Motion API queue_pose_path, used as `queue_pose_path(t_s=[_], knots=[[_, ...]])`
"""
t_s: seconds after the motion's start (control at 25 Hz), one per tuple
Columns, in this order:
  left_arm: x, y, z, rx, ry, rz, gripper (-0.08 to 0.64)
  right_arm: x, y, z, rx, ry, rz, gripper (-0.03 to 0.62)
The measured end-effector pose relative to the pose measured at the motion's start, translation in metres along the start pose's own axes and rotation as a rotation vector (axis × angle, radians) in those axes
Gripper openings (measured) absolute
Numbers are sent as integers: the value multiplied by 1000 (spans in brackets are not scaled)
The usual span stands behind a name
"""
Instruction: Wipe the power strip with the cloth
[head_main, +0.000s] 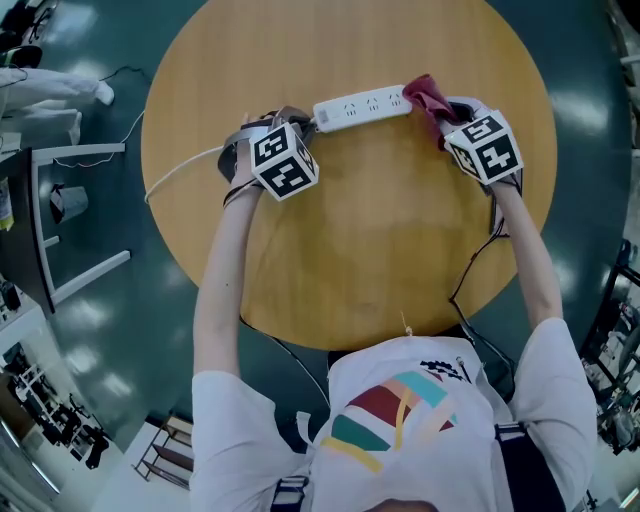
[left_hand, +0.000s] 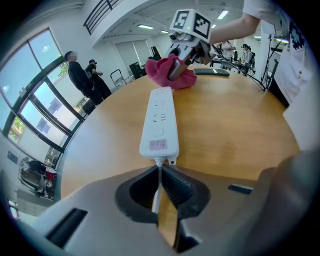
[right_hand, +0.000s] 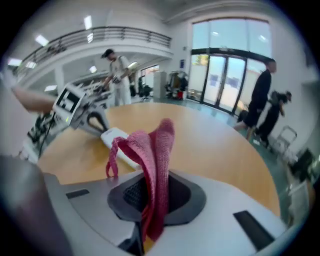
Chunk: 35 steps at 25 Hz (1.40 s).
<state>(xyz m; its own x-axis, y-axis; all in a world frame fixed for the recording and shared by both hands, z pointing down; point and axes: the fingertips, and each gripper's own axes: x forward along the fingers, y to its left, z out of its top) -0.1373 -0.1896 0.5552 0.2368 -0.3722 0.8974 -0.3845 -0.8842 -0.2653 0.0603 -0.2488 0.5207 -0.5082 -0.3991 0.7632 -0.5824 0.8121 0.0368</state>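
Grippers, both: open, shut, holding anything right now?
Left gripper: closed on the white cord of the power strip.
Right gripper: closed on the red cloth.

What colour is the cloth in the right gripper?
The cloth is dark pink, best seen in the right gripper view.

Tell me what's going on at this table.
A person works with a gripper in each hand over a round wooden table. The left gripper is clamped on the cord right where it leaves the white power strip. The right gripper grips a red cloth at the strip's other end.
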Motion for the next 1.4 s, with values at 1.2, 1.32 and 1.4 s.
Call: queue_pose_path(t_s=[1.2,1.32,1.4], knots=[[0,-6,2,-28,17,17,71,0,25,-11,690,-67,272,40],[2,-5,-1,-30,18,18,71,-4,32,-18,681,-56,276,40],[3,-6,-1,-30,16,16,71,-8,26,-14,632,-71,258,40]])
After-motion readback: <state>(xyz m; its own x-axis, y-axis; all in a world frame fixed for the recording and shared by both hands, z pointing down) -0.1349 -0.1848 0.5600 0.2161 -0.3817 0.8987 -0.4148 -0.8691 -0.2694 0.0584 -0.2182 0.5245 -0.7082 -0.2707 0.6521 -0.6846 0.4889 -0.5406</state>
